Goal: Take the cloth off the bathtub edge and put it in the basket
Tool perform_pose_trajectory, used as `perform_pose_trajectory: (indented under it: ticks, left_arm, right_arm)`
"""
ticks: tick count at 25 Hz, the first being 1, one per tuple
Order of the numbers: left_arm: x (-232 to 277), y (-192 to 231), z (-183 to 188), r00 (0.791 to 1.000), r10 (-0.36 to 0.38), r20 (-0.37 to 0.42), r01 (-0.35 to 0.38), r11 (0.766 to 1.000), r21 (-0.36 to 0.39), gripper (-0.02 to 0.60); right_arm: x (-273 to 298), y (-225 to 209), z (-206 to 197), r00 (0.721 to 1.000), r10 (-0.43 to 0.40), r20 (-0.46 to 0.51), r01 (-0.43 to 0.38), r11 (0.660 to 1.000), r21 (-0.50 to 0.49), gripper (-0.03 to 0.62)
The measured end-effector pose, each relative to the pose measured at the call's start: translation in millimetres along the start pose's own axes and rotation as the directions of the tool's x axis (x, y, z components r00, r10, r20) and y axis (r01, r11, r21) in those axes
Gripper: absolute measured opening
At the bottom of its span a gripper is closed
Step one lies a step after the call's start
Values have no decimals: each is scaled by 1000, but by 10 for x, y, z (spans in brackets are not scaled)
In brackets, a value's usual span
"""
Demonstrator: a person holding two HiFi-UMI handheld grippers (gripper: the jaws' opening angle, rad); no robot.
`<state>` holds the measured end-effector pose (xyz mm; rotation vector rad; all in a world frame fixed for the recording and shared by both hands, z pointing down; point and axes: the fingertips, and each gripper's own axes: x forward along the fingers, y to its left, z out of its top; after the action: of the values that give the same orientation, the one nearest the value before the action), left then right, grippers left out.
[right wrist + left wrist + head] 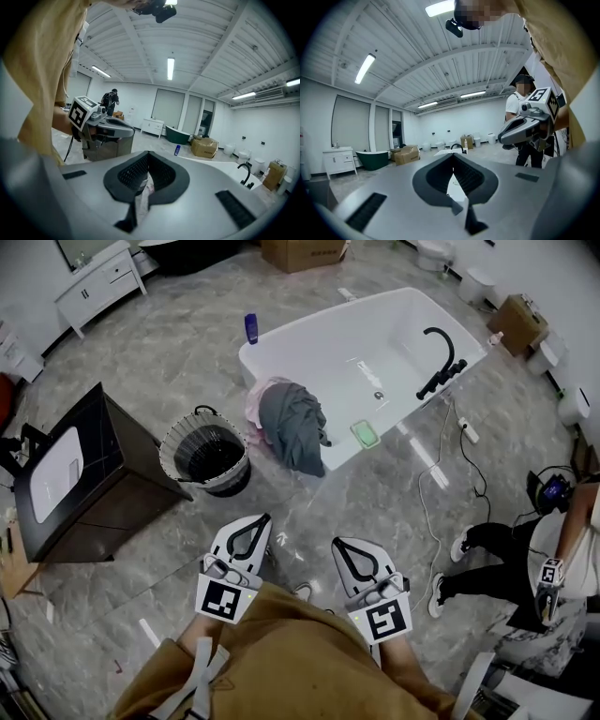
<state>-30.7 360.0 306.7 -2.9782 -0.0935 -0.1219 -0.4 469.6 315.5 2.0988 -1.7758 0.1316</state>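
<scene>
The left tool (pixel 261 523) and right tool (pixel 343 547) are held side by side nearest the person, over the grey floor (pixel 309 512), both pointing toward the tub (pixel 319 343). Each tool's jaws are closed together with nothing between them.

The cloth (pixel 295 427), grey, lies well beyond both tools, draped over the tub's near edge and hanging down its outer side. It sits ahead of the gap between the two tools, apart from both. A pink cloth (pixel 255 401) is bunched against its left side on the same edge.

The basket (pixel 169 454) stands on the floor to the left of the cloth, near the tub and ahead of the left tool. A dark cabinet (pixel 103 493) stands further left.

A green pad (pixel 365 434) lies on the tub edge to the right of the cloth. A black tap (pixel 441 362) rises at the tub's right end, and a blue bottle (pixel 251 327) stands on its far left corner. Another person (pixel 525 559) crouches at the right.
</scene>
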Motion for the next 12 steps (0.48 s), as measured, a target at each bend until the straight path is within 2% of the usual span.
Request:
perform_pose_trajectory:
  ticks: [4,8,10,12]
  left_arm:
    - [242,381,-110,1000,-13,0,13,1000,-27,6]
    - [484,864,-192,999,-35,4,35,999,-31,6]
    - [624,1134,-234,999,-39,14,40,998,-54,6]
    - [762,1390,-249,998,-56,34,57,997,-46,8]
  right_arm:
    - [443,-201,106,999,8,-37,-9,1000,-20,5]
    - [926,-384,356,1000,-8,-27,7,1000,-27,5]
    - [1203,-478,476,1000,-13,-26,13,999,-29,5]
    - [1473,-552,575,999,-13,-44,11,999,-46,5]
